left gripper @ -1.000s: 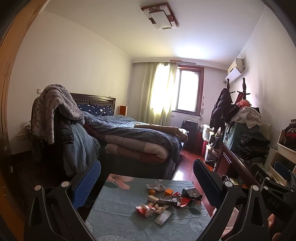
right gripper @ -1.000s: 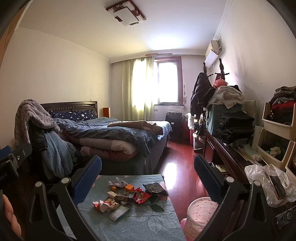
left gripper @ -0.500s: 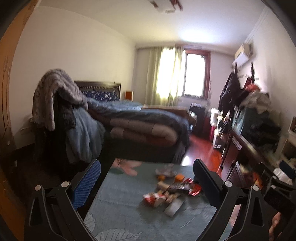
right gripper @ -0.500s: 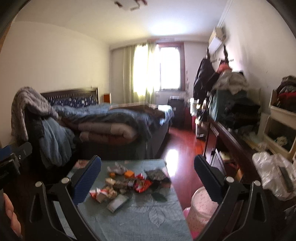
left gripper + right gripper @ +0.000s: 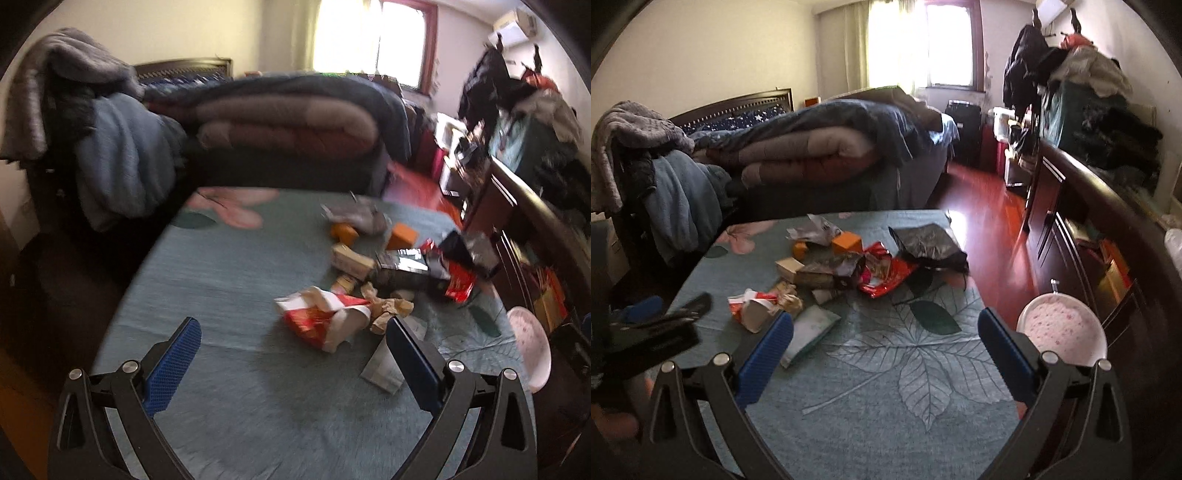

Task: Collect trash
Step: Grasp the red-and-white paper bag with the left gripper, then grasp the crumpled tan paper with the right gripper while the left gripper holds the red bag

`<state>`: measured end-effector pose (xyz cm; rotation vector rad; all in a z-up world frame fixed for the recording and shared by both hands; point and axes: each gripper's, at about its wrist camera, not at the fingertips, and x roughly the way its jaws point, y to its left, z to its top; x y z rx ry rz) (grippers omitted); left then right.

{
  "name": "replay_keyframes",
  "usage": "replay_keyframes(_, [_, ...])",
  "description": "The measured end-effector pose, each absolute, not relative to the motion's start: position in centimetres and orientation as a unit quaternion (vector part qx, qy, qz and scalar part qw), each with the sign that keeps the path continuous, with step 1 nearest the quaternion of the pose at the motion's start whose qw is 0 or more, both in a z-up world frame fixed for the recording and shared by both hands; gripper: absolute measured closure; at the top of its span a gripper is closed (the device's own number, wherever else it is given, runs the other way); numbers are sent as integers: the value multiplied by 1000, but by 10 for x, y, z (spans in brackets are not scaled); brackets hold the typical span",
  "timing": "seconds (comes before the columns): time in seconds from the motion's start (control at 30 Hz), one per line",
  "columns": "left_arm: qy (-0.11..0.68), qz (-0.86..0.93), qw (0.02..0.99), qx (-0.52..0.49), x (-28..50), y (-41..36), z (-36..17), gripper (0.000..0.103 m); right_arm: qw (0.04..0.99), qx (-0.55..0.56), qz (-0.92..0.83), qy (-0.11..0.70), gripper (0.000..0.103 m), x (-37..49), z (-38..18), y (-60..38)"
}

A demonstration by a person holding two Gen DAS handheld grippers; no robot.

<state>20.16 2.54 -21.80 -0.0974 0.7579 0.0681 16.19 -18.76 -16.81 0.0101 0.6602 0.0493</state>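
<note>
Both claws are hanging over the near part of the table [image 5: 871, 424], jaws spread wide and gripping nothing; the left claw [image 5: 293, 354] is pointing toward the red and white wrapper [image 5: 325, 321], while the right claw [image 5: 884, 341] is framing bare leaf-print cloth with the flat pale packet [image 5: 809, 332] lying just beside its left finger; the trash is sitting in one loose heap on the far middle of the table, well apart from the pink bin [image 5: 1062, 325] standing on the floor off the table's right edge.

The risk, as I judge it, is lying in the heap itself; crumpled wrappers, the small orange box [image 5: 846, 242] and the black foil bag [image 5: 929, 242] are overlapping, so a claw closing on one piece is likely dragging or flicking a neighbour off the table; the flat packet is offering little edge to pinch and may be slipping out; the two claws, working close together, could also be colliding.

The right wrist view is showing the bin's open mouth and the left claw at its left edge; the left wrist view, blurred, is showing only part of the bin [image 5: 528, 343] but is facing the red and white wrapper more squarely.
</note>
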Motion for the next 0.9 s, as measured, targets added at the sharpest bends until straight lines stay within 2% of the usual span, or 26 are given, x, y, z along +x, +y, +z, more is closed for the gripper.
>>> replay_keyframes(0.2, [413,32,909,-33,249,17,-258,4,936,7,28,350,3,185,-193,-195])
replay_keyframes(0.47, [448,20,890,-87,278,17,-282,4,931,5,51,361,3,205,-207,-190])
replay_keyframes(0.57, [438,32,895,-78,280,13,-284,4,932,7,55,359,3,208,-207,-189])
replay_keyframes(0.63, [432,36,898,-76,280,13,-284,11,931,11,59,360,3,209,-207,-190])
replay_keyframes(0.9, [420,41,903,-80,274,18,-279,14,920,3,81,384,3,219,-218,-176])
